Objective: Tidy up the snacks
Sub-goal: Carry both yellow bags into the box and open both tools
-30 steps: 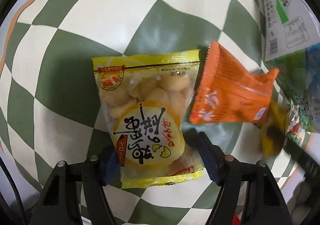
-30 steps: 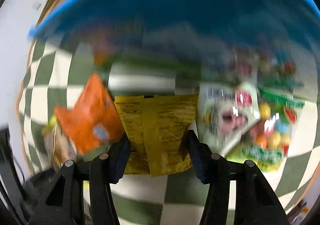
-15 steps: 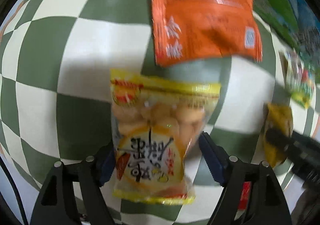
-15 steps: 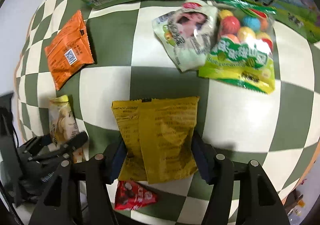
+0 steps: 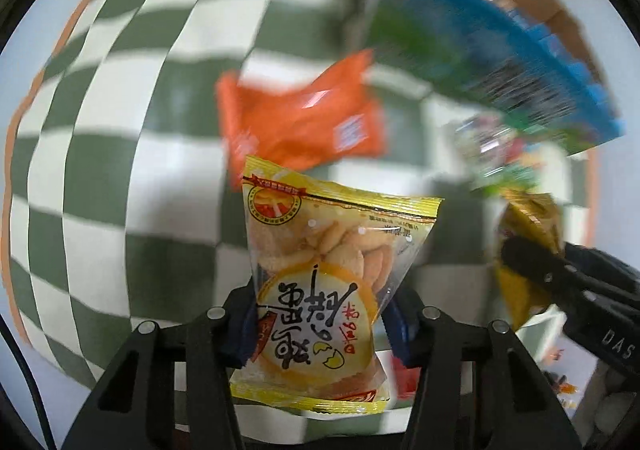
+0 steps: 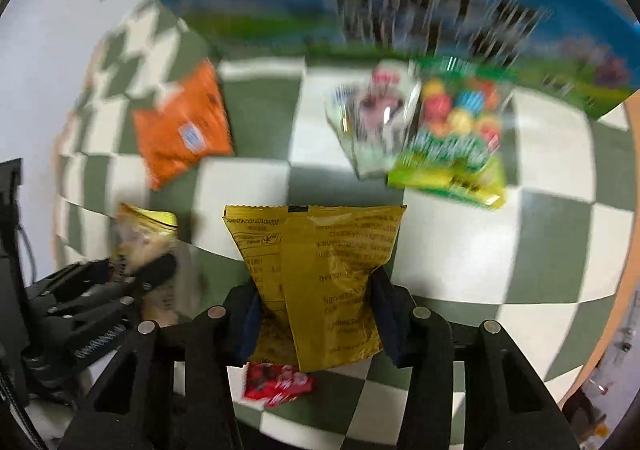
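— Yellow cracker packet (image 5: 320,290)?
— Lower centre of the left view – pinched tight in the left gripper (image 5: 320,324).
— And the right gripper (image 6: 318,314)?
— Fingers closing on the gold packet (image 6: 320,274), lower centre; orange packet (image 6: 182,128) upper left on the checkered counter (image 6: 540,250).

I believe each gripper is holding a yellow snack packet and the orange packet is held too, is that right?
Not quite: the orange packet lies loose on the checkered cloth, as the right wrist view shows. The left gripper and right gripper do each hold a yellow packet.
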`<state>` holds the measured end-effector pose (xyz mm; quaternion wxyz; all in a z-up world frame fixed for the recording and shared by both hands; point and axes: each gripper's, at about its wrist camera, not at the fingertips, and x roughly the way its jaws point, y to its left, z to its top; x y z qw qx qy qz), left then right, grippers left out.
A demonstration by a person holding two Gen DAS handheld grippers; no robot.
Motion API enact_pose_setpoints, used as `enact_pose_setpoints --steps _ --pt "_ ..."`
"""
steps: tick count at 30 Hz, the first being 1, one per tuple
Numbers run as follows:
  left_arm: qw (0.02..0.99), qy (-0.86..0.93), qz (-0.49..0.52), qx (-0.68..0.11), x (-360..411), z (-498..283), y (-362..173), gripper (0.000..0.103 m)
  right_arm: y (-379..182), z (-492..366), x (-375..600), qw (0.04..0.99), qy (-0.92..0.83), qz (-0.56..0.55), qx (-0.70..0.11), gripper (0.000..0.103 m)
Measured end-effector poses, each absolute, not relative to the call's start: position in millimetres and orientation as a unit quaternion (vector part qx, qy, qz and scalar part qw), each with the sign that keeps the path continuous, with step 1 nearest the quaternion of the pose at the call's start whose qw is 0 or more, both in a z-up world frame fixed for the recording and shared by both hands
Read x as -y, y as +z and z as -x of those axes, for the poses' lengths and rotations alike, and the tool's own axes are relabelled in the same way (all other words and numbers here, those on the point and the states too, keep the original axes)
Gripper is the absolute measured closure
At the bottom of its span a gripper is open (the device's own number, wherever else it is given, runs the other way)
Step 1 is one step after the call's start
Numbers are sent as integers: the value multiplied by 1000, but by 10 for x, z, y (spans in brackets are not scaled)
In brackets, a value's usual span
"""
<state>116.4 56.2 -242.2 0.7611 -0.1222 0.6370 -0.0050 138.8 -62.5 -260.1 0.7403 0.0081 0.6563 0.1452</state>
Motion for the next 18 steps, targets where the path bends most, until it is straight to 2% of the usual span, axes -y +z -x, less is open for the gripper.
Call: enact_pose_setpoints --steps 6,11,13,18 --pt "802 -84 145 -573 -338 -1745 -1439 55 -1669 -1595 915 781 172 -59 -597 53" --pt "818 -126 137 -544 -120 -2588 -947 55 -982 -2021 1198 818 166 -82 -544 53" --pt "821 -128 124 -542 -108 -2880 -920 55 -846 -2297 1310 832 147 -77 -529 53" --pt "795 -122 110 -584 30 -3862 -1224 54 -984 -2960 1489 833 112 -80 -537 53"
